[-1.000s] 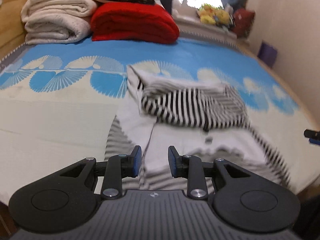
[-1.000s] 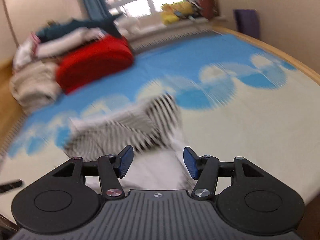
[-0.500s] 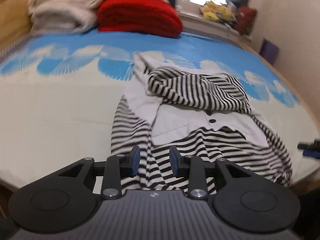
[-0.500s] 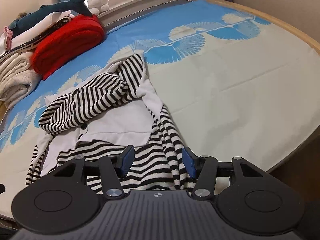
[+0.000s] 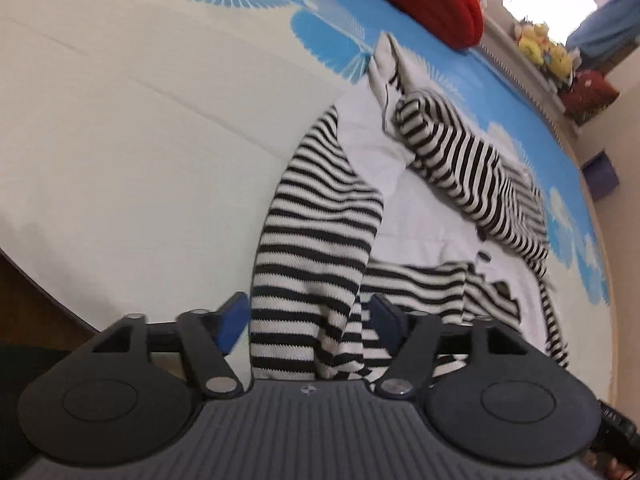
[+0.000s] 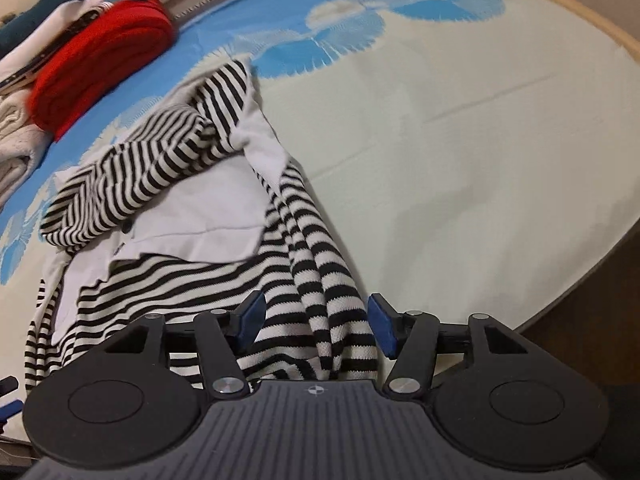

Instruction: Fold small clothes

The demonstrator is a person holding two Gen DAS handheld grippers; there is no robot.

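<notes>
While striped garment (image 5: 316, 248) lies between both spread fingers ungripped, left just widened; red blanket (image 6: 100, 60) well beyond.

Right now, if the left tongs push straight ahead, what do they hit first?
Most likely the striped sleeve of the garment on the bed: it already lies between the pads of the left tongs, which have just been opening and do not press on it. The bed sheet lies under it. Depth is uncertain.

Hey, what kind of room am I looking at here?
Most likely a bedroom: a bed sheet with blue fan prints, a red folded blanket stacked beside pale ones, and plush toys on the windowsill.
</notes>
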